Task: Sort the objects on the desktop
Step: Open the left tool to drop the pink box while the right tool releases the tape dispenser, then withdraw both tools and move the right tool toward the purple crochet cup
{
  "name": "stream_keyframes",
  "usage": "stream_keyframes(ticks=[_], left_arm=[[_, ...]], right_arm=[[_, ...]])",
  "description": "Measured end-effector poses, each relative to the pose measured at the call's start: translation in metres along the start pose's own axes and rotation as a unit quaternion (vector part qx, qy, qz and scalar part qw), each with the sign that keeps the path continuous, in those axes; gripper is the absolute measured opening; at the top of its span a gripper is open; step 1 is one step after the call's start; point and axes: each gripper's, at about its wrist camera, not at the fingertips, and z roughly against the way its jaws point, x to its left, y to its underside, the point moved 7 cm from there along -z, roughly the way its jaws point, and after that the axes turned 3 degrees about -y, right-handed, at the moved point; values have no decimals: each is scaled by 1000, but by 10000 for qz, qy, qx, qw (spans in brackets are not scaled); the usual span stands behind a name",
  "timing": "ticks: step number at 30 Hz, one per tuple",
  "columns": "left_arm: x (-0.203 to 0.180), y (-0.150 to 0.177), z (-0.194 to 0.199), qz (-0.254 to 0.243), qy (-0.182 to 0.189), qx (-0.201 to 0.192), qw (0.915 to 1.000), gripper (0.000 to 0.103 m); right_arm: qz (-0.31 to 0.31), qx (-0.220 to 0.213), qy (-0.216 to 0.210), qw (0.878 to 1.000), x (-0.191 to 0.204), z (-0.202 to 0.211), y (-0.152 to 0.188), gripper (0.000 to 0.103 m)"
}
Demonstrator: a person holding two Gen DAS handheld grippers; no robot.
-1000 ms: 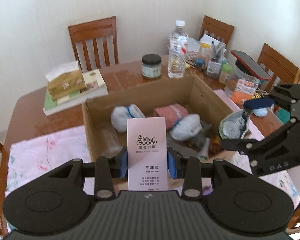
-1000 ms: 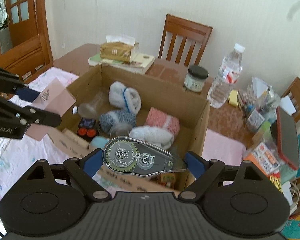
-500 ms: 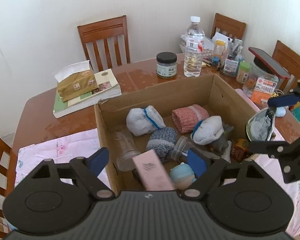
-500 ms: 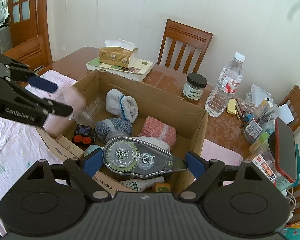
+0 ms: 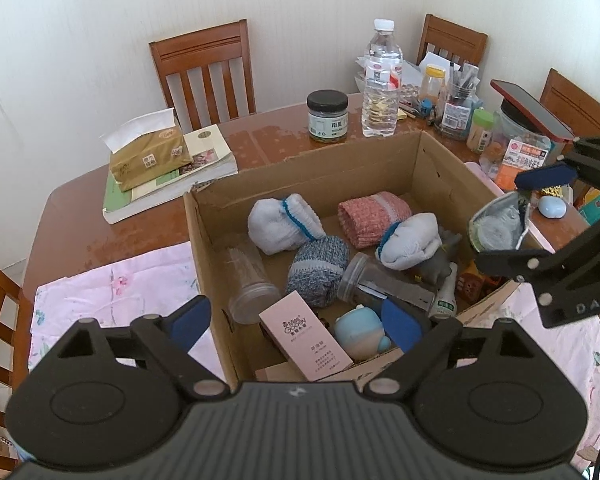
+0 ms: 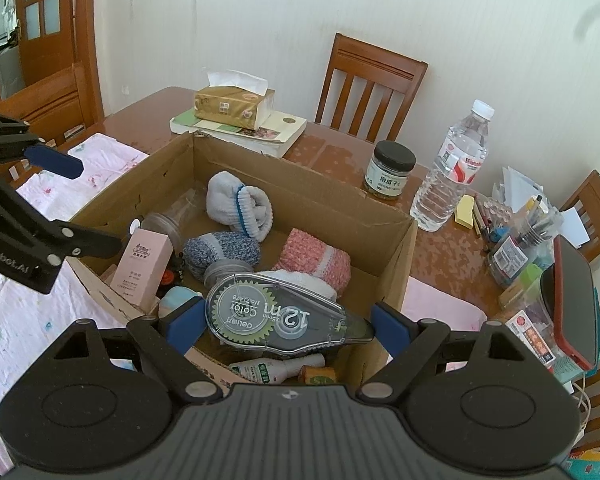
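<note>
Left wrist view: left gripper point(image 5: 296, 322) hovering over the near edge of the cardboard box point(image 5: 432, 168), jaws opening, pads gripping nothing. Pink gel polish box point(image 5: 305, 335) released, lying tilted against the box's near wall at 6 o'clock of the box interior, just beside a blue figurine point(image 5: 362, 330) at its 3 o'clock. Rolled socks point(image 5: 282, 224) toward 12 o'clock, clear plastic cup point(image 5: 250, 286) on its side at 9 o'clock. At 3 o'clock of the frame, right gripper point(image 5: 504, 218) clamping a correction tape dispenser point(image 5: 498, 222) edge-on above the box's right wall.

Right wrist view: right gripper point(image 6: 286, 326) clenched on the correction tape dispenser point(image 6: 276, 318), held flat between both blue pads above the box's near corner. Gel polish box point(image 6: 142, 266) at 9 o'clock, leaning inside the cardboard box point(image 6: 340, 216). Left gripper point(image 6: 84, 206) at 9 o'clock of the frame, spread wide. Water bottle point(image 6: 454, 172) and dark-lidded jar point(image 6: 390, 172) on the table point(image 6: 328, 156) at 2 o'clock.
</note>
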Motion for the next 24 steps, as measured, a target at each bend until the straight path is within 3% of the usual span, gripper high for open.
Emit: stream_keyframes(ticks=[6, 24], left_arm=[[-1, 2, 1, -28, 7, 28, 10000, 92], [-12, 11, 17, 71, 69, 2, 10000, 93]], right_arm=[[-10, -48, 82, 10000, -3, -2, -4, 102], [-311, 124, -147, 9993, -1, 12, 22, 103]])
